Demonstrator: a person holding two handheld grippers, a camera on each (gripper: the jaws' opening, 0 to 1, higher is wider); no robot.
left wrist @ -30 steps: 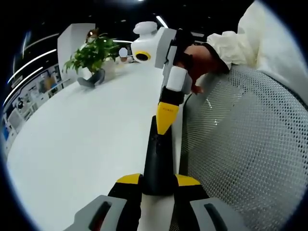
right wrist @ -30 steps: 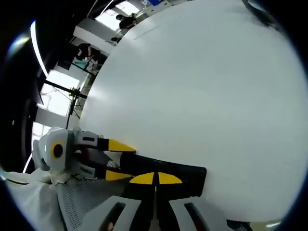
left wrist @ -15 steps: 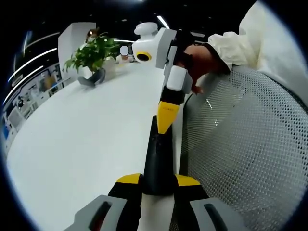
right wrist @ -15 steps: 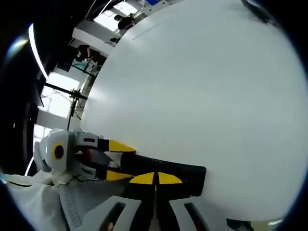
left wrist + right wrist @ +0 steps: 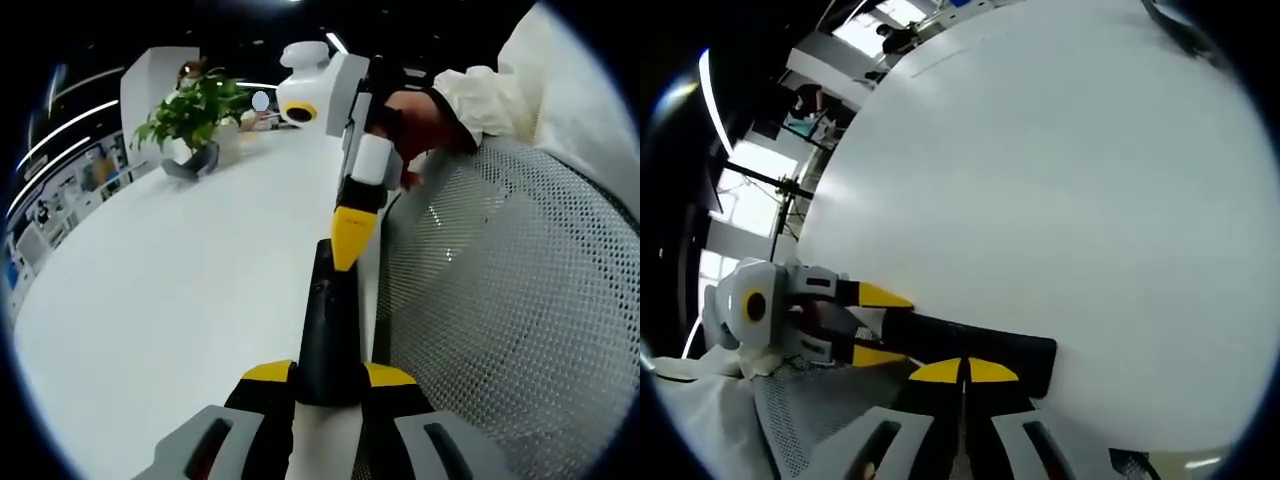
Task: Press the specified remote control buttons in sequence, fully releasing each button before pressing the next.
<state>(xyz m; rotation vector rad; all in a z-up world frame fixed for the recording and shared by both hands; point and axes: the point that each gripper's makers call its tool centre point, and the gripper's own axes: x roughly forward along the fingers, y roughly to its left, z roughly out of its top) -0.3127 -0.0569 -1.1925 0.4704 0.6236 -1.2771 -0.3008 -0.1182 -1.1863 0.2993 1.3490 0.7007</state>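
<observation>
Remote point(image 5: 328, 330) lies at the white surface's point(image 5: 180, 280) edge, clamped at its near end in your left gripper's point(image 5: 328, 385) jaws. Your right gripper point(image 5: 350, 235), jaws together, has its yellow tip on the remote's far end.

No legible text, labels or nos. on anything.

My right gripper point(image 5: 350, 245), its yellow tips closed, now sits slightly higher over the far end of the long black remote control point(image 5: 328, 330) than a second ago.
</observation>
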